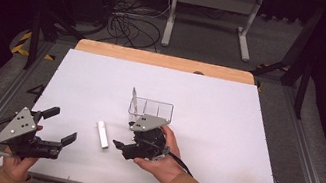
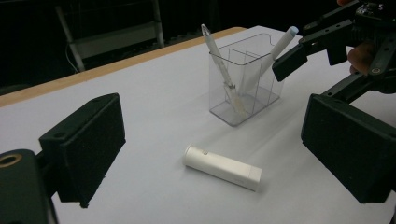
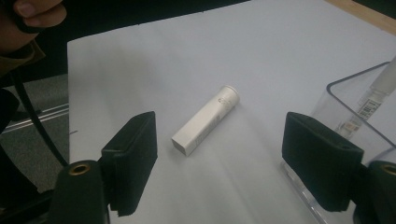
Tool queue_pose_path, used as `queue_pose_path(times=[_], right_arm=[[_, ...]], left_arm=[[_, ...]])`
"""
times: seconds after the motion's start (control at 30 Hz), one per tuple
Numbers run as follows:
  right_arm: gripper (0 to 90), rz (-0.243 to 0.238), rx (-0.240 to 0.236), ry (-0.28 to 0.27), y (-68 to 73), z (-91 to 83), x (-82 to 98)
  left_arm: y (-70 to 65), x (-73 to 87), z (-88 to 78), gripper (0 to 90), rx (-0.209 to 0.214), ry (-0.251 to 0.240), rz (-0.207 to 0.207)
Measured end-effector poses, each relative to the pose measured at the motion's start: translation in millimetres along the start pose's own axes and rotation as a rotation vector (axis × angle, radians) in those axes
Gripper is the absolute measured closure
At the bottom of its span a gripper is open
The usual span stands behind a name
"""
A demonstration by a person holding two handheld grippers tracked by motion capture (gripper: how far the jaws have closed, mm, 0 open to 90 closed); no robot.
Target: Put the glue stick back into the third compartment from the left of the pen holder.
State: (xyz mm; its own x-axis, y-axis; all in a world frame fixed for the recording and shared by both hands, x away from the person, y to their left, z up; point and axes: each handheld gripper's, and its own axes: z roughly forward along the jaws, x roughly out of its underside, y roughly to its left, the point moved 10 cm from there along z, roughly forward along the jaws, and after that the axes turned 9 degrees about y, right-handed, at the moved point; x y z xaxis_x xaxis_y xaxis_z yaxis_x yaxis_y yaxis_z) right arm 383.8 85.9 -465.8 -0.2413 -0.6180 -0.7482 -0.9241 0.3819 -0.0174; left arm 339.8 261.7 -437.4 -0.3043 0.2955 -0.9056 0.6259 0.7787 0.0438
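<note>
The counter (image 1: 227, 118) has a white top with a bare wooden strip (image 1: 166, 61) along its 12 o'clock edge, and metal rails (image 1: 311, 173) run down both sides. Grey carpet floor (image 1: 205, 40) lies beyond. At 12 o'clock stands a white desk frame (image 1: 213, 1) with two legs on flat feet. At 11 o'clock black cables (image 1: 130, 22) tangle on the floor beside dark equipment. Yellow-black hazard tape (image 1: 21, 42) marks the floor at 10 o'clock. The room's edges are dark; light falls mainly on the counter.
</note>
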Motion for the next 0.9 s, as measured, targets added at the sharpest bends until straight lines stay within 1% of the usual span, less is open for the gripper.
queue_pose_path(times=[0.1, 0.17, 0.2, 0.3, 0.47, 0.67, 0.8, 0.9], right_arm=[[30.0, -0.002, 0.002, 0.010, -0.2, 3.9, -1.6], [31.1, 0.016, -0.007, 0.020, -0.2, 7.2, -2.2], [31.9, 0.025, -0.011, 0.024, -0.4, 9.0, -2.5], [32.7, 0.055, -0.029, 0.031, -1.1, 15.1, -5.4], [32.7, 0.083, -0.025, 0.065, -3.2, 22.7, -10.9], [34.1, 0.121, -0.038, 0.103, -4.0, 31.8, -16.7], [34.2, 0.122, -0.040, 0.120, -3.3, 37.6, -19.1], [34.2, 0.114, -0.037, 0.126, -3.2, 40.0, -20.3]], left_arm=[[0.1, 0.6, -0.5, 7.1, -0.002, 0.000, -0.003], [0.5, 1.0, 0.0, 7.1, -0.003, 0.002, -0.006], [1.0, 0.9, 0.6, 7.1, -0.003, 0.007, 0.001], [1.7, 0.1, 1.0, 7.1, -0.005, 0.006, 0.004], [2.2, 0.2, 0.4, 7.1, -0.001, 0.002, 0.001], [2.7, 1.3, 0.2, 7.1, -0.001, 0.004, -0.003], [2.4, 0.6, 0.3, 7.1, -0.001, 0.001, -0.006], [2.2, 0.4, 0.4, 7.1, -0.001, 0.001, -0.001]])
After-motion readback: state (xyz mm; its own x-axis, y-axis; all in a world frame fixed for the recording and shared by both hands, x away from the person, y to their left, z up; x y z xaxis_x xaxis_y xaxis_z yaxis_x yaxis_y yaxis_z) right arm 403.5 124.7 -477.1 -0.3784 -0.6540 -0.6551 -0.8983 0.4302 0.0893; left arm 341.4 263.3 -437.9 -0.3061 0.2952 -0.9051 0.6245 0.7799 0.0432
